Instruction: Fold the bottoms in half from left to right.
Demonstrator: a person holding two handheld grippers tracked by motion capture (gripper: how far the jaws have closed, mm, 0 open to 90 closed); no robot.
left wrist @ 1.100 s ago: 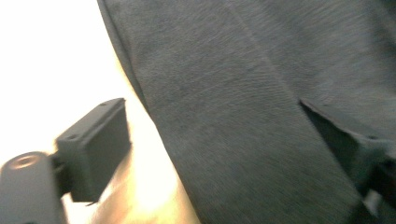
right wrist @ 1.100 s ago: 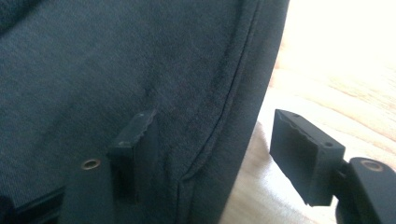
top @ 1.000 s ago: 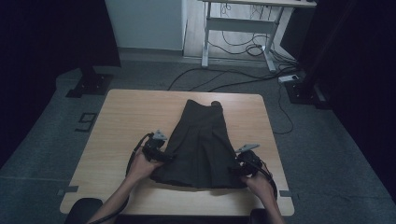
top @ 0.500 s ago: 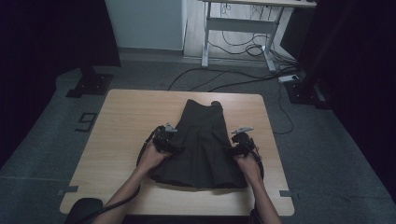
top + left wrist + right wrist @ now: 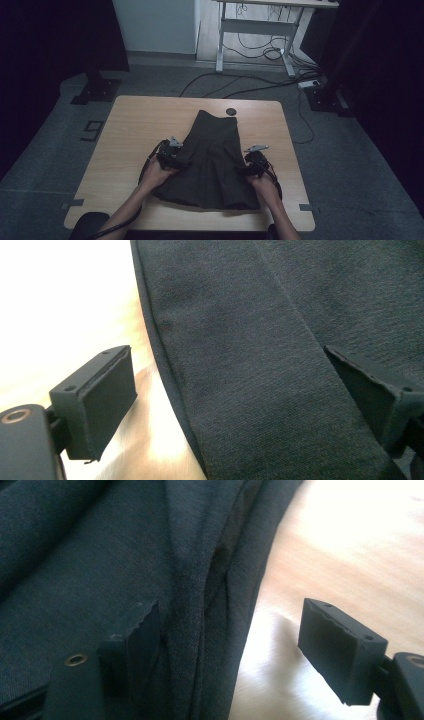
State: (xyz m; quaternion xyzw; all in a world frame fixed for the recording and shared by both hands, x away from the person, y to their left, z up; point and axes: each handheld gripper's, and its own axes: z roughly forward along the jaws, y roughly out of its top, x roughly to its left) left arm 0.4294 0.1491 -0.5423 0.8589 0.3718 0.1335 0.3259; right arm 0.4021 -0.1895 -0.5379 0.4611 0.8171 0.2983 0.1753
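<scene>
A dark skirt [image 5: 212, 160] lies flat on the wooden table [image 5: 135, 125], waist at the far end and hem toward the person. My left gripper [image 5: 176, 156] sits at the skirt's left edge. In the left gripper view its jaws [image 5: 240, 400] stand open astride that edge of the skirt [image 5: 280, 340], having just been opening. My right gripper [image 5: 250, 167] is at the skirt's right edge. In the right gripper view it [image 5: 235, 645] is open with the folded edge of the skirt [image 5: 200, 605] between its jaws, which have just been closing a little.
A small black round disc [image 5: 230, 111] lies on the table just beyond the waist. Bare wood runs left and right of the skirt. Beyond the table are a desk frame [image 5: 260, 35], floor cables [image 5: 240, 85] and a dark stand [image 5: 97, 90].
Both grippers have moved in from beside the hem corners onto the skirt's side edges and come down close to the cloth. The skirt lies as before.
</scene>
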